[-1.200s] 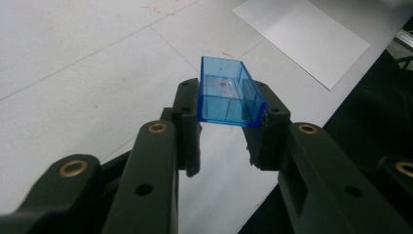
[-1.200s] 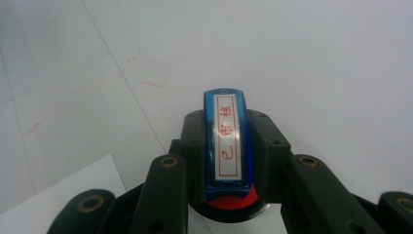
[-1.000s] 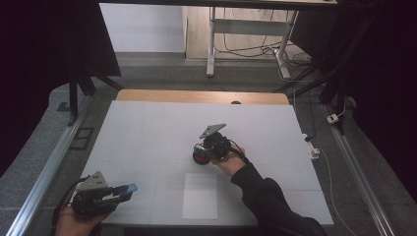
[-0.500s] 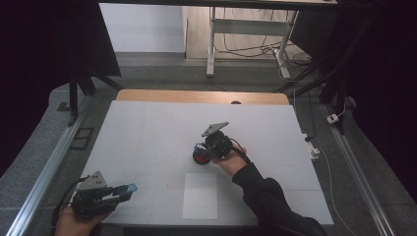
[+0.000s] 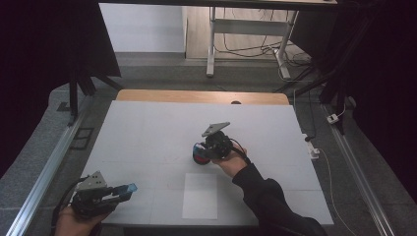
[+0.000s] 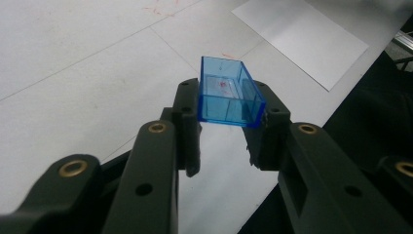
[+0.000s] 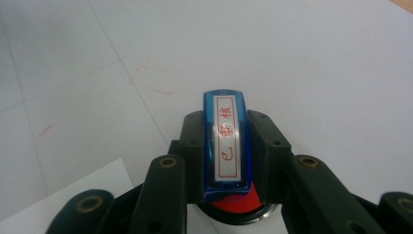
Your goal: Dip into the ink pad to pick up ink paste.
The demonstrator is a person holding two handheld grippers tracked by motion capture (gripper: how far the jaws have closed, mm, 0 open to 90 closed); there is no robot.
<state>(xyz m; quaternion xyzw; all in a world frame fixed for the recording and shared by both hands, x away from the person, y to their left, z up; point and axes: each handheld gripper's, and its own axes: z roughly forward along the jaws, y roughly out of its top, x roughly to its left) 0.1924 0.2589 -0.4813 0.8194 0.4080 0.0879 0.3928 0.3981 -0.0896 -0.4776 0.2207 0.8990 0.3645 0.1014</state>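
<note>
Blue plastic stamp with a red-lettered white label point(image 7: 225, 141) sat pinched between the jaws of the right gripper point(image 5: 209, 150) near the middle of the white worktop point(image 5: 147, 132), pressed down over a round ink pad, red inside a black rim point(image 7: 236, 207). Across the last second the right gripper barely shifted, holding the same spot over the pad, which suggested the stamp was being inked rather than carried on to the sheet.

At the near left corner, the left gripper point(image 5: 115, 191) stayed where it was, its jaws clamped on a clear blue plastic cap point(image 6: 228, 95), open side toward the camera and held clear above the worktop. A blank white sheet of paper point(image 5: 200, 195) lay between the two grippers, near the front edge, apparently unmarked.

Most of the pad was hidden under the stamp and jaws, so contact between stamp face and ink could not be confirmed. From the high view the stamp itself was too small to make out.
</note>
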